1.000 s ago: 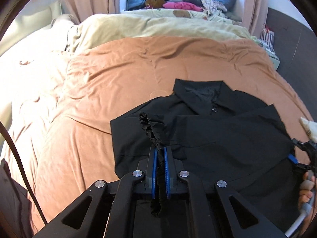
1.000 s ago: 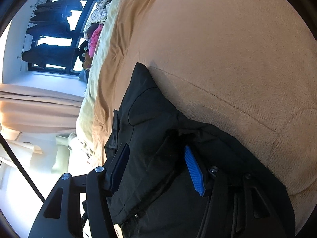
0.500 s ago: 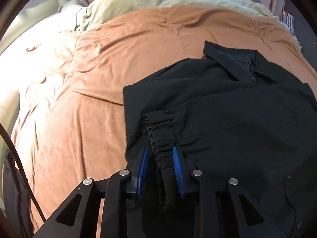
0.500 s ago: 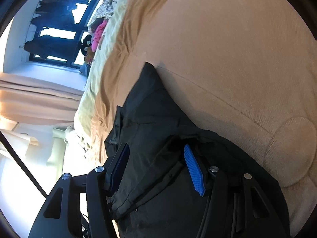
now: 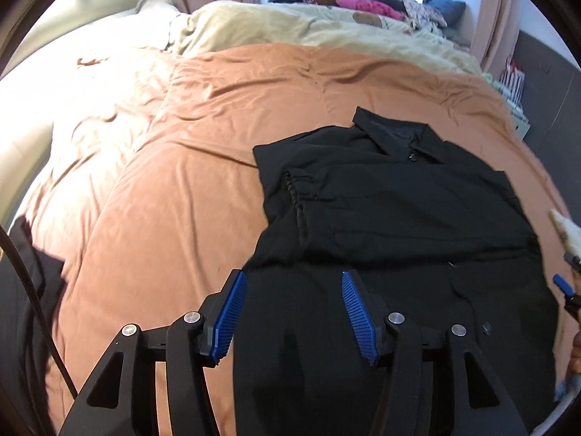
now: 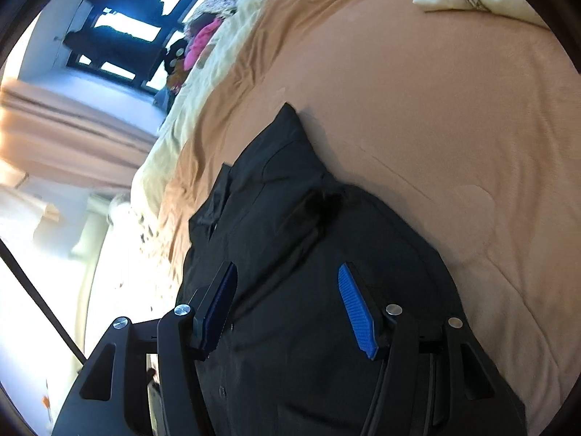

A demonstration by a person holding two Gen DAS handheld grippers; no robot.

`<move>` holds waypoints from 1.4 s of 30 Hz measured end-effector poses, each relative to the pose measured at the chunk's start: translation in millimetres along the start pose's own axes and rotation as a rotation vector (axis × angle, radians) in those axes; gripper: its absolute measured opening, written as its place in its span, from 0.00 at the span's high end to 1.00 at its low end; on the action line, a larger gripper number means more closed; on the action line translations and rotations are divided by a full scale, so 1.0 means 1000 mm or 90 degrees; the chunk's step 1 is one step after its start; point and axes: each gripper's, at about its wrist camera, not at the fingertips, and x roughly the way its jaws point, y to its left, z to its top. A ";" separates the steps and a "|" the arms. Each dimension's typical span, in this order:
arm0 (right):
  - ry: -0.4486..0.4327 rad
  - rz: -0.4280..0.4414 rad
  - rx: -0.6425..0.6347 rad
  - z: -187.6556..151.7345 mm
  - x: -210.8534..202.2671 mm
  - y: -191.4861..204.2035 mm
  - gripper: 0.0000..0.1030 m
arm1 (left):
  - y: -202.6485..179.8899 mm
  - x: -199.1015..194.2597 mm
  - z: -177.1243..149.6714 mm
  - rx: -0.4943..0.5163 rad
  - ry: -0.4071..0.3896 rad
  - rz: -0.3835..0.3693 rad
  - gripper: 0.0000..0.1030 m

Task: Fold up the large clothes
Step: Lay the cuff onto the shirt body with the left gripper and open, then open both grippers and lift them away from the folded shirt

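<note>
Shirt (image 5: 399,218), black and smooth, lay folded on the rumpled orange bed (image 5: 181,181), its near hem cut off by the frame. Both the left hand-held gripper (image 5: 294,312) and right hand-held gripper (image 6: 287,309) gaped wide above it, holding nothing.

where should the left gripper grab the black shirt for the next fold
Probably the near hem of the black shirt, at its left corner just ahead of the left gripper. Come in low from the near bed edge, with one finger under the fabric. The sleeve cuff is already folded across the body, and the hem lies flat on the orange duvet, so that edge is free.
</note>
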 end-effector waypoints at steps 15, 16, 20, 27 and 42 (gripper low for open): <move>0.008 -0.031 -0.130 -0.064 -0.117 0.018 0.45 | 0.006 -0.154 -0.089 -0.067 -0.130 -0.096 0.23; 0.009 -0.029 -0.135 -0.067 -0.121 0.018 0.43 | 0.007 -0.165 -0.097 -0.075 -0.143 -0.103 0.22; 0.000 -0.034 -0.154 -0.082 -0.149 0.013 0.35 | 0.006 -0.194 -0.118 -0.067 -0.176 -0.137 0.19; -0.060 -0.054 -0.184 -0.104 -0.195 0.014 0.08 | 0.009 -0.238 -0.155 -0.054 -0.246 -0.131 0.11; -0.144 -0.101 -0.370 -0.175 -0.253 0.001 0.00 | 0.027 -0.260 -0.226 -0.066 -0.259 -0.119 0.00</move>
